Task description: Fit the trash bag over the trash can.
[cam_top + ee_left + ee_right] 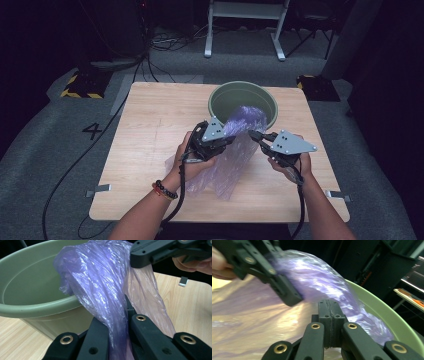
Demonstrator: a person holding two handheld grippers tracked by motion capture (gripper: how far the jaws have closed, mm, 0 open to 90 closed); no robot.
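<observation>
A crumpled purple plastic bag [239, 155] hangs from the rim of a green basin [220, 92] down onto the wooden table [150, 130]. Its top end lies inside the basin. My left gripper [232, 140] is shut on a gathered fold of the bag [100, 277] just outside the basin's rim [37, 310]. My right gripper [252, 134] meets the bag's right edge with its jaws pressed together, pinching the film [319, 280] at the tips. In the left gripper view, the right gripper [135, 257] reaches in from the upper right.
The basin stands at the table's far middle. Bare wood lies to the left of the bag and near the front edge. Metal clips [102, 189] sit at the table's front corners. Cables and a white frame [245, 25] are on the floor beyond.
</observation>
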